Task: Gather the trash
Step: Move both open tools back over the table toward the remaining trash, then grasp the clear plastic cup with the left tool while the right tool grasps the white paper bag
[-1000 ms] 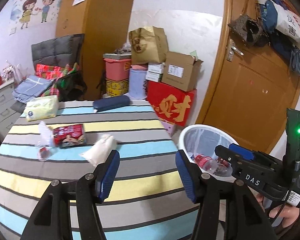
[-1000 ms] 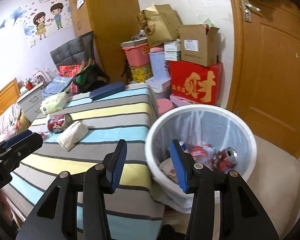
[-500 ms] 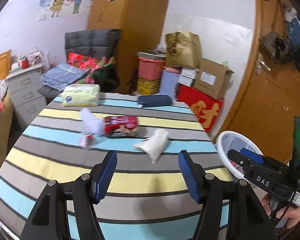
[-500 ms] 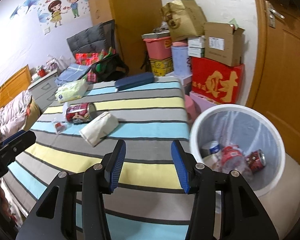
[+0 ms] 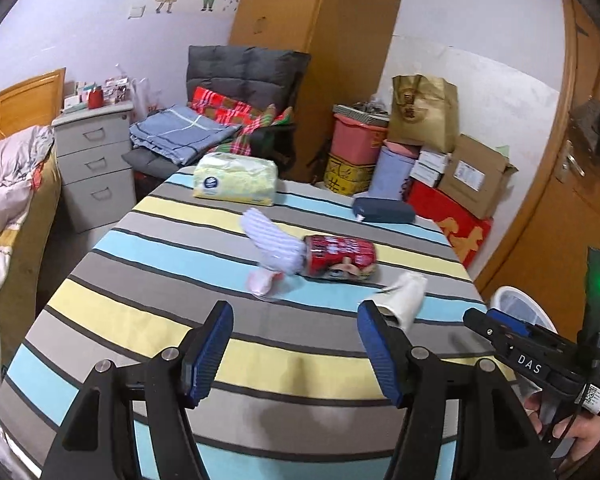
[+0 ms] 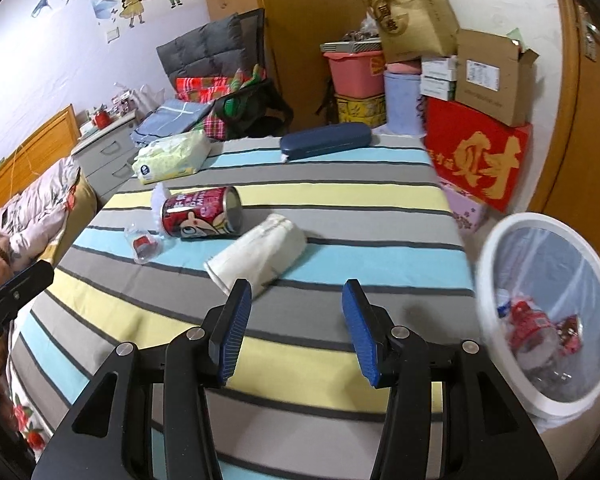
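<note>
The left gripper [image 5: 294, 350], black with ribbed blue pads, is hovering over the near edge of the striped tablecloth [image 5: 172, 256], its jaws spread wide and gripping nothing. The right gripper [image 6: 294, 334], of the same build, is hanging just to its right with its jaws also wide apart and empty; from the left camera its black body is showing at the lower right, a green light glowing on it.

Just beyond the right gripper's left pad, a flattened white paper cup [image 6: 258, 256] is lying on its side across a grey and a blue stripe. Just behind it, a red drinks can with a cartoon face [image 6: 202, 216] is resting on its side, its open end turned toward the cup. A clear crumpled plastic wrapper with a red scrap inside [image 6: 142, 244] is sitting beside the can's other end, and a white ribbed plastic piece [image 5: 272, 242] is leaning against the can.

Farther back on the cloth, a pale yellow pack of tissues [image 5: 236, 182] and a dark blue oblong case [image 6: 326, 140] are lying near the far edge.

Off the table's right side, a white round bin with a clear liner [image 6: 496, 248] is standing on the floor, holding red cans and wrappers. Behind it, a red box with gold lettering [image 6: 476, 160] is carrying a brown cardboard carton [image 6: 494, 80].
</note>
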Tool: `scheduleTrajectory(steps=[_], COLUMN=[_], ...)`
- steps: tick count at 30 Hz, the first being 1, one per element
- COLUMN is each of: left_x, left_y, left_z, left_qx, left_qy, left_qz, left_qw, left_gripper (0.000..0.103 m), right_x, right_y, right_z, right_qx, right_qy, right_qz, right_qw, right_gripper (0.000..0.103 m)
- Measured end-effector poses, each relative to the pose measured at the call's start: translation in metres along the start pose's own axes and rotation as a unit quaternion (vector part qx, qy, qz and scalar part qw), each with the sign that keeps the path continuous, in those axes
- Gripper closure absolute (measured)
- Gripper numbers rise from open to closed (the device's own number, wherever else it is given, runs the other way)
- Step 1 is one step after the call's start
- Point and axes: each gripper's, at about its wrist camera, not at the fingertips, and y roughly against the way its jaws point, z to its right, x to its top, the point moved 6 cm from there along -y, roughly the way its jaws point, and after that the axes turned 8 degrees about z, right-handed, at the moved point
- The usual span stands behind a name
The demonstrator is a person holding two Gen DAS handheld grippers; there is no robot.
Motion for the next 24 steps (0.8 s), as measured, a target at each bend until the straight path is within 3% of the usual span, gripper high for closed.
scheduleTrajectory(steps=[5,9,14,24], left_x=[0.002,0.006,0.007,-0.001], left_y=[-0.02,-0.036,-0.059,-0.108], left_z=[-0.024,-0.033,-0.038,-0.034], left_qx=[0.008,0.013,0.01,-0.01], left_qy=[0.014,0.009,0.001,-0.007], left_qz=[-0.017,-0.023,-0.034,-0.073], left_qw=[0.9997,0.9996,0.9994,0.9972], left_gripper=[0.038,0.038,0.038,0.037], right_x=[0.002,0.001,0.001,0.001], right_y=[-0.021,-0.035,-0.051,-0.07], right_z=[-0.007,-0.007,-0.005,-0.011], right_qx=[-0.001,-0.001,-0.013,-0.024], right_qy=[-0.008,-0.016,-0.038,-0.019], right_qz=[-0.026,-0.035,-0.047,-0.064], right_qw=[1.0,0.999,0.998,0.998], right_gripper=[0.053,0.04,0.04,0.038])
